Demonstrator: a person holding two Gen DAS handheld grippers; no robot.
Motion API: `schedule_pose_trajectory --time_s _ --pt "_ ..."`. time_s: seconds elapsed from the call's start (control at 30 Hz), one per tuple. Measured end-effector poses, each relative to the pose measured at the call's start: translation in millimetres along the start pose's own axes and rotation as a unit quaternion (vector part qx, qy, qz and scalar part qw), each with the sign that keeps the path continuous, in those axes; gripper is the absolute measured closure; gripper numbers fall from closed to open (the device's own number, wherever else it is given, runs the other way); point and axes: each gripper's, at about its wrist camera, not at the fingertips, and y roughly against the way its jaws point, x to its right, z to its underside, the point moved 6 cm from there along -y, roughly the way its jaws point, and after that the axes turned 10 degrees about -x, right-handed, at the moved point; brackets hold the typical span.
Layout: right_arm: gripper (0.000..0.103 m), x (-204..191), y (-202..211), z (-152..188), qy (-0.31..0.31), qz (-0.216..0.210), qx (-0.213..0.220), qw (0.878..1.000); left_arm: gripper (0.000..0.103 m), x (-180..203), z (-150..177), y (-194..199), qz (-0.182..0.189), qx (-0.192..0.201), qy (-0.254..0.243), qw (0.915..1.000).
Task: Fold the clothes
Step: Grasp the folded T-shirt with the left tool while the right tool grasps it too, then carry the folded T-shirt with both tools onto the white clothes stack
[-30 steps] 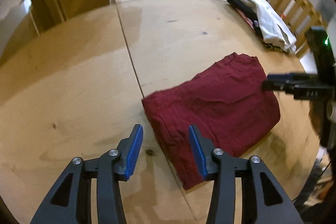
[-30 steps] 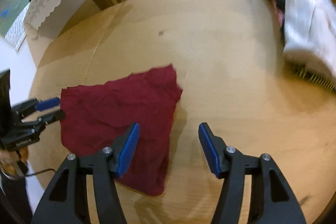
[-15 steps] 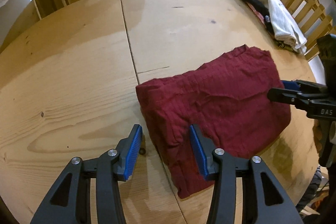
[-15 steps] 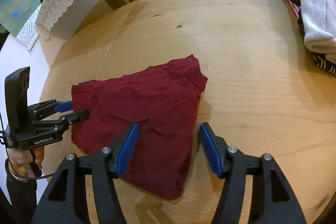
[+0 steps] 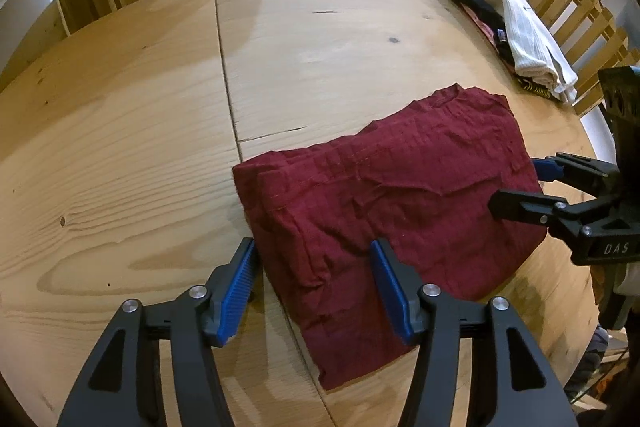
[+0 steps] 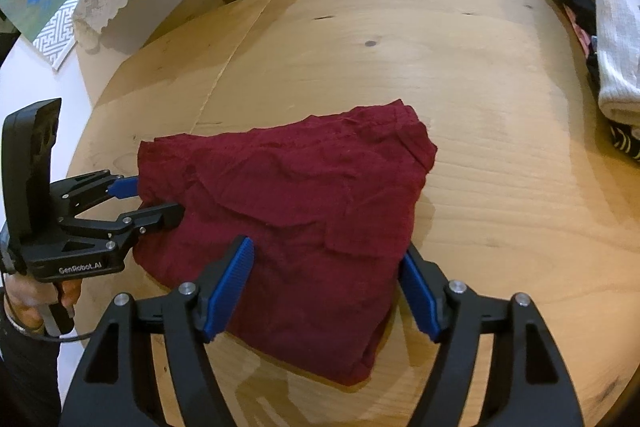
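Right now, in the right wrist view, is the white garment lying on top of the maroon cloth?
No. The white garment lies on a dark pile at the table's far right edge, apart from the maroon cloth, with bare wood between them.

The desk [image 5: 120, 155] is pale wood with visible grain and knots, made of boards joined along a seam that runs away from the near edge. A folded dark red garment [image 5: 392, 195] lies flat on it near that edge, one corner crossing the seam. Well apart, at the far right side, a small pile of clothes [image 5: 516, 39] rests on the desk, with a white knitted piece [image 6: 612, 31] on top of darker ones.
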Motion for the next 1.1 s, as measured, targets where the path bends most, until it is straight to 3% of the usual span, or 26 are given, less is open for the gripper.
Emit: schedule_pose_trajectory --time_s 0.1,0.33,0.5,0.63,0.77,0.87,1.1 --pt "0.033 -3 -4 -5 0.002 0.012 -0.001 1.000 0.052 5 0 -1 -0.004 0.002 -0.009 1.0000" --pt "0.065 -5 -5 -2 -0.002 -0.015 -0.006 1.000 0.069 0 3 0 -0.017 0.008 -0.014 0.9997" --pt "0.072 -7 -6 0 -0.005 -0.034 -0.011 0.999 0.073 8 8 3 -0.037 0.015 -0.030 0.9987" --pt "0.077 -12 -9 1 -0.009 -0.057 -0.015 0.998 0.074 9 9 1 -0.012 0.014 -0.023 0.9996" --pt "0.082 -23 -16 -1 -0.016 -0.093 -0.023 0.995 0.084 18 10 0 0.076 0.018 -0.003 0.9969" --pt "0.084 -30 -20 -2 -0.022 -0.119 -0.028 0.992 0.089 32 11 1 0.065 0.025 -0.018 0.9974" --pt "0.085 -10 9 6 -0.030 -0.135 -0.014 0.990 0.091 65 -1 17 0.093 0.036 -0.026 0.9947"
